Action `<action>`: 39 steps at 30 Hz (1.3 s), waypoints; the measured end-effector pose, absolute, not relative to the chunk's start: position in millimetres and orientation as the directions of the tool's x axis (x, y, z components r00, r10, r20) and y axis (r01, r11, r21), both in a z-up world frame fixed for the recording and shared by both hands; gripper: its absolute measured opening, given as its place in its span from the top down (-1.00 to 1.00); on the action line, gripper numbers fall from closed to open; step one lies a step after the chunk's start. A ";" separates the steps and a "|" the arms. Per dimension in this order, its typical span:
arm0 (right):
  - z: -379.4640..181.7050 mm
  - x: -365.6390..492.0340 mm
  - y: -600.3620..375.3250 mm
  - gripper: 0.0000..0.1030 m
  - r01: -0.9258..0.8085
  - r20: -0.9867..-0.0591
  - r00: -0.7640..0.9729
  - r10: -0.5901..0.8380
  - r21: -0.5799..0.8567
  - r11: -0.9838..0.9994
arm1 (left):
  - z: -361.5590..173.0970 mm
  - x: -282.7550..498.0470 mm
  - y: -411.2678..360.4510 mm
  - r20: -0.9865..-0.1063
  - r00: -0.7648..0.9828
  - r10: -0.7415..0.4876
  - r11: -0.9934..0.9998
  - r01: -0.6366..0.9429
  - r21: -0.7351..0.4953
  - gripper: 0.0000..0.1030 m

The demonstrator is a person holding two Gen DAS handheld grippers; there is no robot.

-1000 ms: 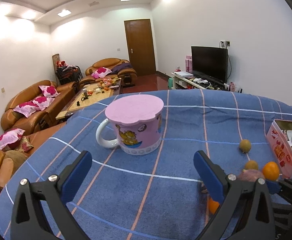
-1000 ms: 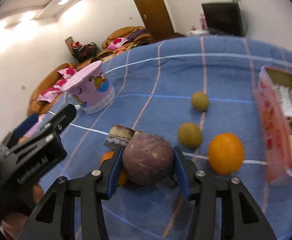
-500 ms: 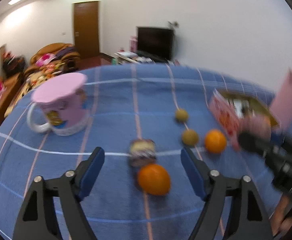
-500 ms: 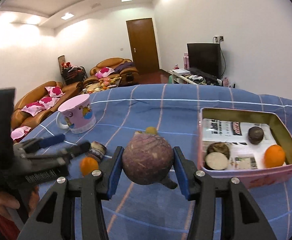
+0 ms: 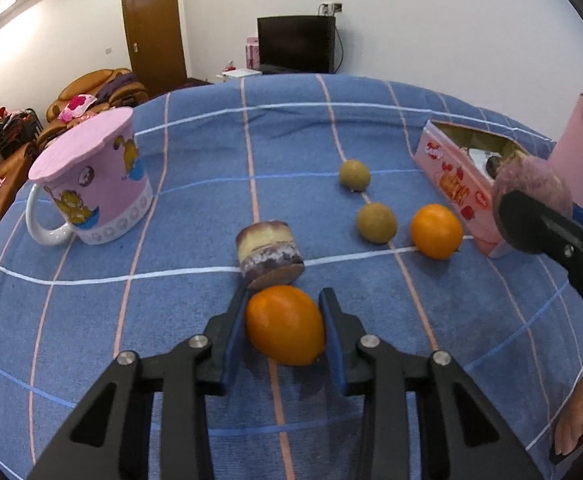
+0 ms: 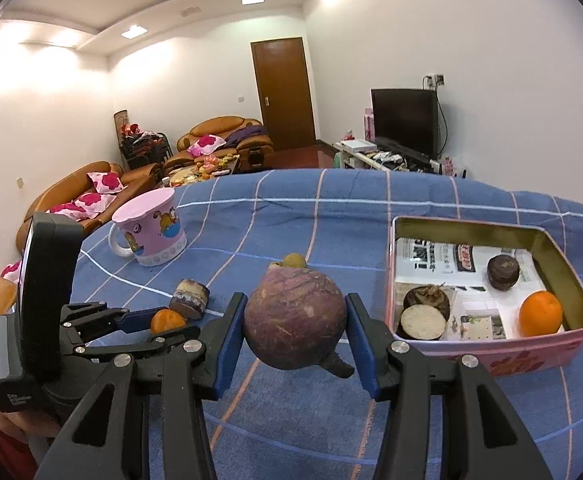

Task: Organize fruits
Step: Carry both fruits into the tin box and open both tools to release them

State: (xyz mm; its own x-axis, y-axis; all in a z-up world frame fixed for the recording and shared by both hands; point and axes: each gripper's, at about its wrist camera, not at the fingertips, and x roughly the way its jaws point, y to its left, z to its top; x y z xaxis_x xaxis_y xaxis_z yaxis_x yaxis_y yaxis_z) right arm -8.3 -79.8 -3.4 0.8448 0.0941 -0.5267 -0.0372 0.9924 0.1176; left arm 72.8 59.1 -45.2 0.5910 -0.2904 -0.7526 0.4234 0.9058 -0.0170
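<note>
Closing around an orange (image 5: 285, 325), the left gripper (image 5: 285, 320) has its blue pads (image 5: 333, 334) right against the fruit's two sides, with the fruit resting on the blue checked tablecloth (image 5: 195, 152). Just beyond its fingertips lies a cut chunk of purple-skinned root (image 5: 270, 254), almost touching the orange. Farther ahead and to the right sit two small brownish-green fruits (image 5: 376, 223), one behind the other, and a second orange (image 5: 436, 232) just beside the nearer one. Ahead to the left, well apart from the fruit, stands a pink cartoon mug (image 5: 91, 188) with a pink lid on top. At the far right is the pink tin box (image 5: 457, 188), its lid standing up behind it.

The right gripper (image 6: 296, 330) is clamped on a round purple-brown fruit (image 6: 296, 320) (a mangosteen, by its look), held clear of the cloth with a dark stalk end showing beneath. To the right of this gripper the tin box (image 6: 491, 350) lies open; inside, on printed paper, are a halved dark root with a pale cut face (image 6: 423, 316), a small dark round fruit (image 6: 502, 272) toward the back, and an orange (image 6: 540, 314) in the near right corner. To its left, the left gripper (image 6: 159, 326) shows with the orange (image 6: 167, 320) between its fingers, the root chunk (image 6: 189, 298) just behind, and the mug (image 6: 149, 232) beyond that.
</note>
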 end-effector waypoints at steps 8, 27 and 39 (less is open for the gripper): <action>4.5 -14.8 -82.5 0.01 -0.035 -0.495 0.865 0.079 0.097 0.995 | -15.9 53.7 69.3 -0.580 0.684 -0.443 0.875 0.470 -0.115 0.28; 15.3 -20.7 -151.0 0.01 0.060 -0.470 0.882 -0.024 0.061 0.996 | -9.4 43.9 14.5 -0.496 0.801 -0.333 0.937 0.338 -0.083 0.28; 21.1 -24.4 -199.1 0.01 0.142 -0.465 0.879 -0.108 0.039 0.989 | -2.8 38.9 -56.4 -0.484 0.789 -0.379 0.916 0.395 -0.075 0.28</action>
